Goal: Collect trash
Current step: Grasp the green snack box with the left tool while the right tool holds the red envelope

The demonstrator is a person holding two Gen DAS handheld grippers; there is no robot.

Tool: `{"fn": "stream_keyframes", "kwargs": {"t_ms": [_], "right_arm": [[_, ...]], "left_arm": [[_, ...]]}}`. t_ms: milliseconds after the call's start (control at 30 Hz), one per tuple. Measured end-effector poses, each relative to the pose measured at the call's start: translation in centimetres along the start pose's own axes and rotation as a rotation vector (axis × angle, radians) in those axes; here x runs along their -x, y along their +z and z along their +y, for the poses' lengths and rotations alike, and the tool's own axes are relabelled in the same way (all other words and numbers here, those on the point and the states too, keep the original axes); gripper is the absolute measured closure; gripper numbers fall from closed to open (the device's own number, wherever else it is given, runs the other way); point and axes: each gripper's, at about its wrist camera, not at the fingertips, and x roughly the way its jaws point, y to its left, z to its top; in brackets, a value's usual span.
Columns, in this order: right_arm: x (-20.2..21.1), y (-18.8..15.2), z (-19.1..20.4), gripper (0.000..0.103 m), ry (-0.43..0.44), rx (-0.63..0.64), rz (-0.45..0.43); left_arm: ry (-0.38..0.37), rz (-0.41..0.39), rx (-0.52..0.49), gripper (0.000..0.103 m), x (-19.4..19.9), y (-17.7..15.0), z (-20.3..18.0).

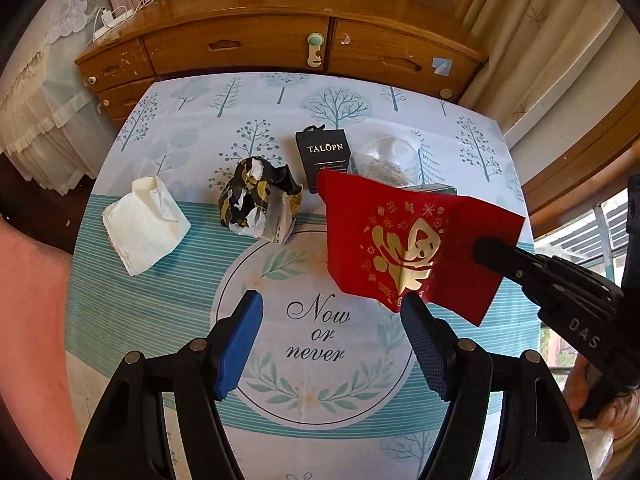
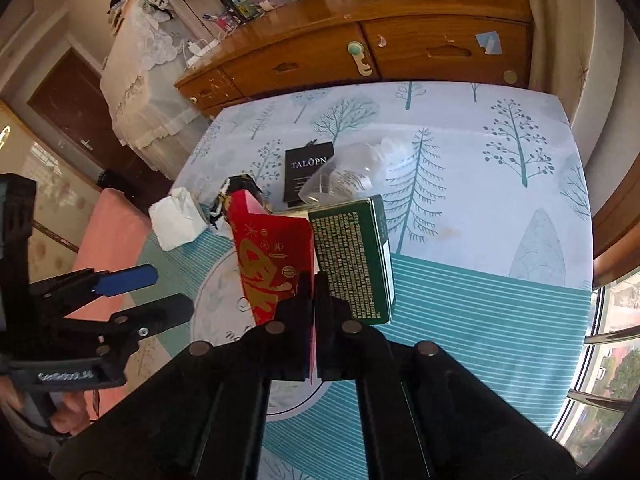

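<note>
So the right gripper [image 2: 314,280] was clamped down on a red envelope [image 1: 404,240], jaws pinched nearly flat on its edge, holding it up off the table [image 1: 168,308]. In the left wrist view the envelope sat right of centre, tilted, with the right gripper's fingers coming in from the right edge of the frame. The left gripper [image 1: 332,312] was wide open with nothing in it, hovering low in the frame over the "Now or never" print, and the envelope's lower corner was just beside its right finger.

My take on doing this step well: the pinch looked to be right on the edge of a thin, floppy paper thing, so I'd keep the squeeze firm and move it slowly so it doesn't slip or flap. I couldn't see any bin or bag in either view, so no idea where it should go.

Rest of the trash was on the table: a white paper bag [image 1: 146,226] at left of the frame, a crumpled black and gold wrapper [image 1: 256,200] near the middle, a black box [image 1: 324,158] behind it, clear plastic packaging [image 1: 390,160] to its right, and a green box [image 2: 352,260] just beside the envelope in the right wrist view.
</note>
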Motion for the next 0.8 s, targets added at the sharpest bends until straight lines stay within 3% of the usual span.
{"fn": "stream_keyframes", "kwargs": {"t_ms": [267, 433, 567, 800], "right_arm": [[6.1, 1.4, -2.0, 0.103, -0.013, -0.103, -0.175], [8.0, 1.8, -5.2, 0.103, -0.078, -0.203, -0.259], [7.7, 1.4, -7.2, 0.103, -0.129, -0.250, -0.253], [5.4, -0.1, -8.8, 0.103, -0.142, -0.275, -0.195]], "left_arm": [[-0.015, -0.015, -0.054, 0.030, 0.3, 1.6, -2.3], [-0.053, 0.036, -0.059, 0.022, -1.5, 1.9, -3.3], [-0.105, 0.058, -0.046, 0.022, -3.3, 2.2, -3.2], [-0.144, 0.095, 0.019, 0.024, -7.6, 2.7, -1.5]]}}
